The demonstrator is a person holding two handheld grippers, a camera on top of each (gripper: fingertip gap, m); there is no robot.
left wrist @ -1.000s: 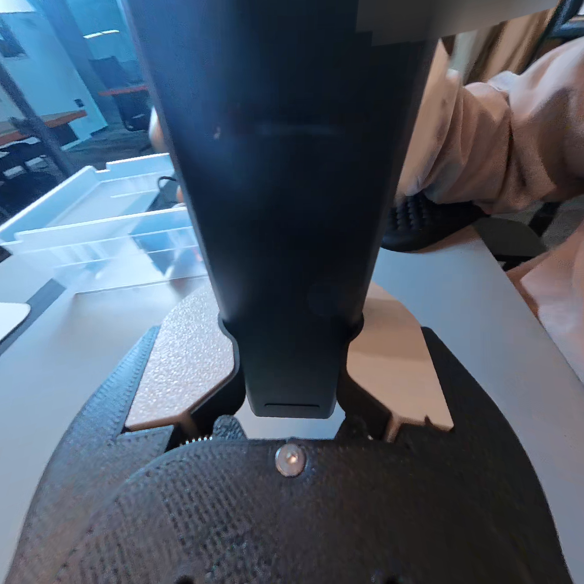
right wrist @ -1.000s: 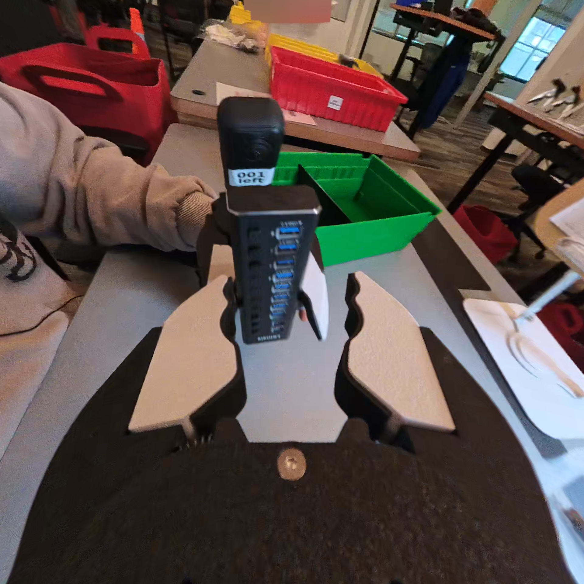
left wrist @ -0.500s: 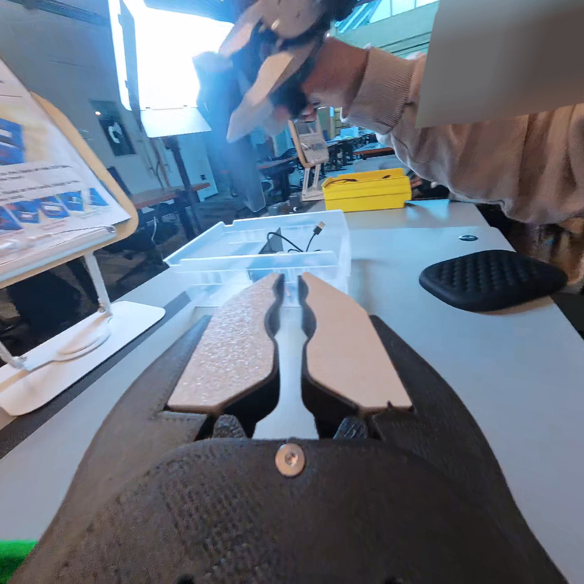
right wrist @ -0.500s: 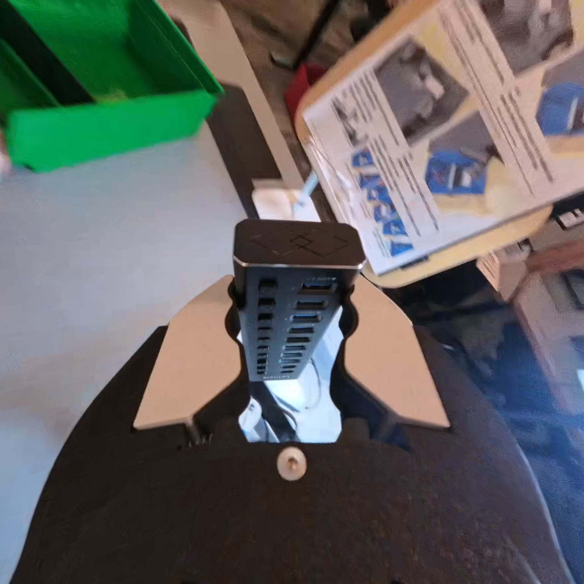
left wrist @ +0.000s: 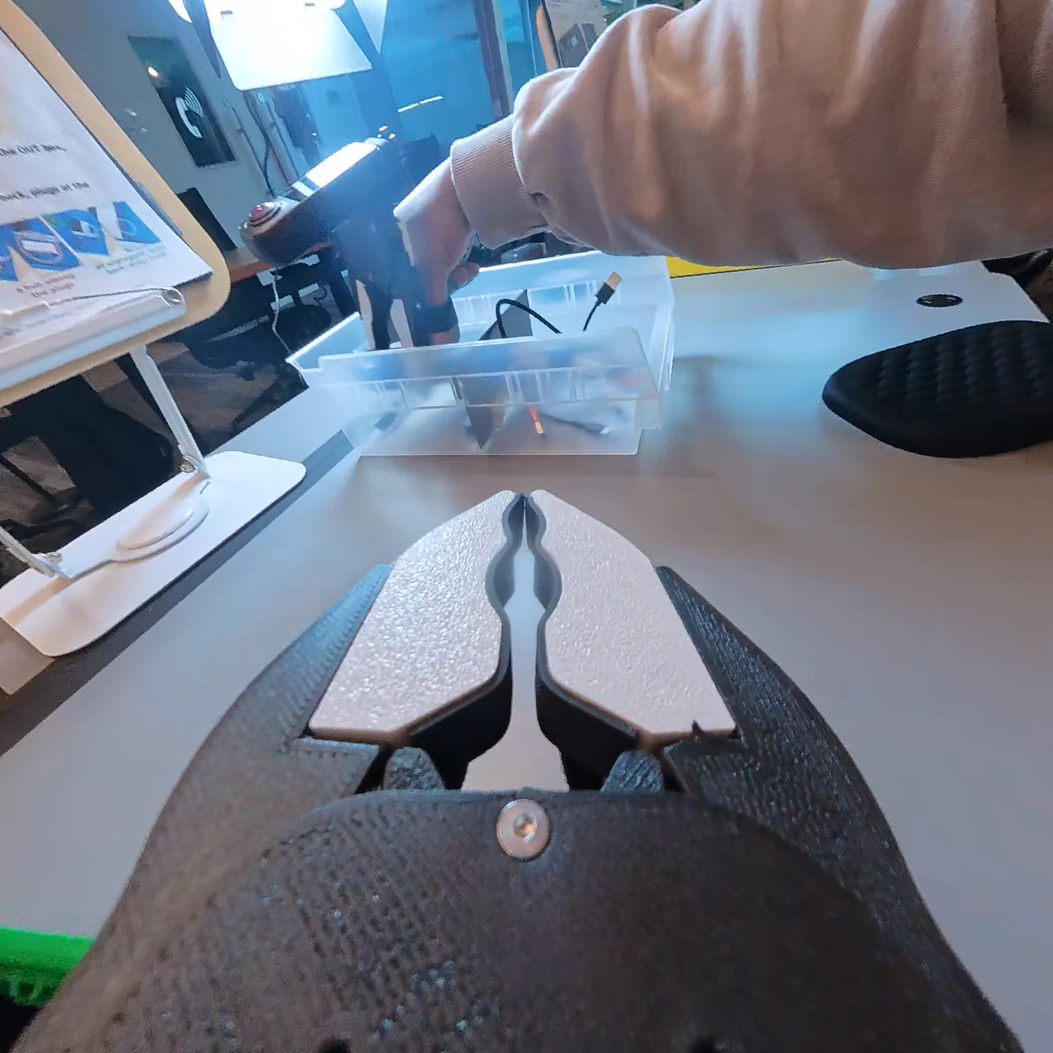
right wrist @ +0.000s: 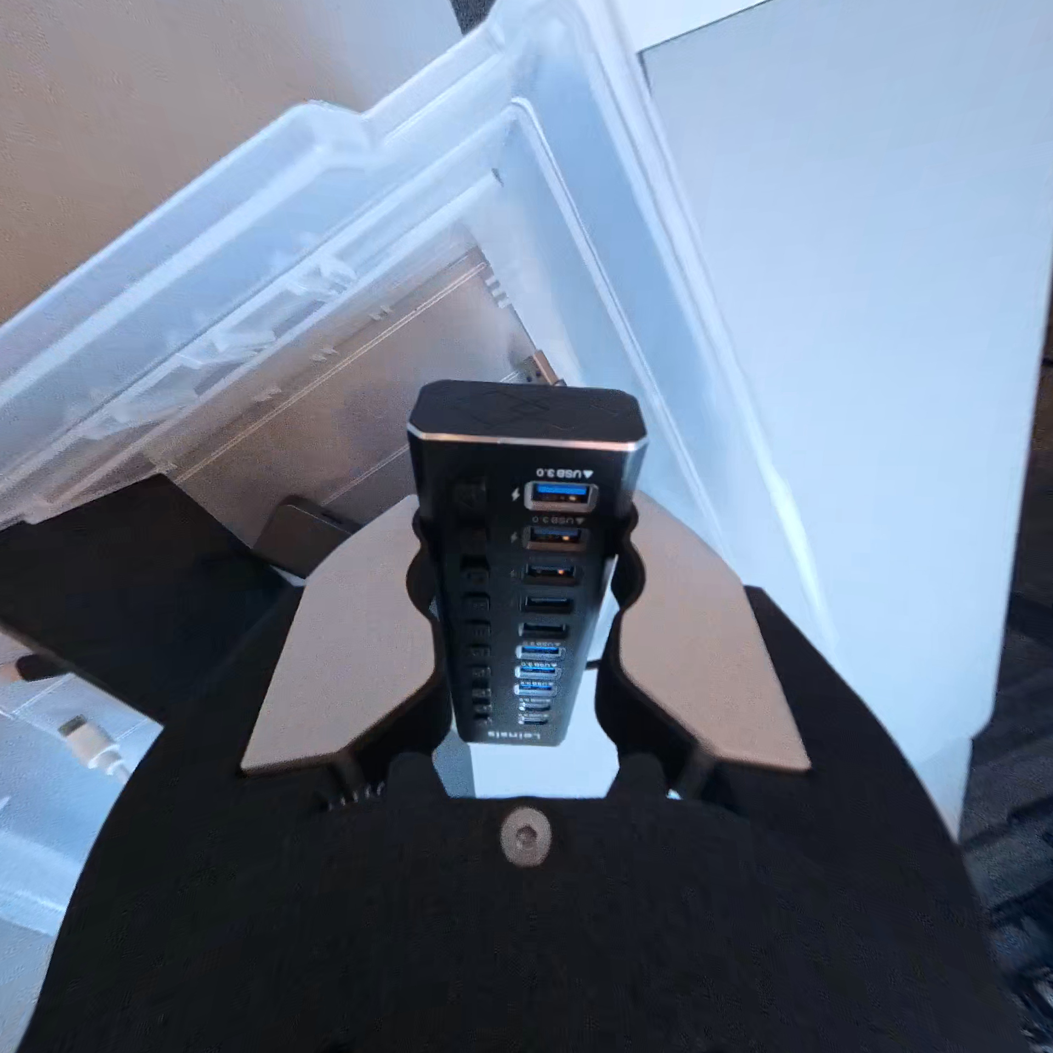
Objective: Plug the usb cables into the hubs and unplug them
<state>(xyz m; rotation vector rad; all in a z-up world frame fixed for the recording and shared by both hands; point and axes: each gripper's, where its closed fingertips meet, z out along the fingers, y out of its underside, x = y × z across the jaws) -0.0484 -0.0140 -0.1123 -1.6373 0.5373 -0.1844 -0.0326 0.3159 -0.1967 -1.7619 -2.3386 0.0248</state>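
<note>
My right gripper (right wrist: 524, 530) is shut on a black USB hub (right wrist: 527, 547) with a column of several ports, held upright over the clear plastic bin (right wrist: 273, 296). In the left wrist view the right gripper (left wrist: 387, 319) reaches down into that clear bin (left wrist: 649, 364). A black cable with a USB plug (left wrist: 611, 283) sticks up in the bin. A white cable plug (right wrist: 85, 741) lies at lower left of the right wrist view. My left gripper (left wrist: 525, 501) is shut and empty, low over the grey table (left wrist: 826, 598) in front of the bin.
A white stand (left wrist: 165, 513) holding a printed instruction sheet (left wrist: 74, 228) is at the left. A black textured pad (left wrist: 957, 387) lies at the right. A person's beige sleeve (left wrist: 769, 131) crosses above the bin. A green bin corner (left wrist: 34, 968) shows bottom left. The gap from one gripper's tips to the other's is roughly 35 centimeters.
The hub passed from my left gripper to my right. The right gripper swung it from near the green bin over the clear bin. My left gripper closed empty and lowered.
</note>
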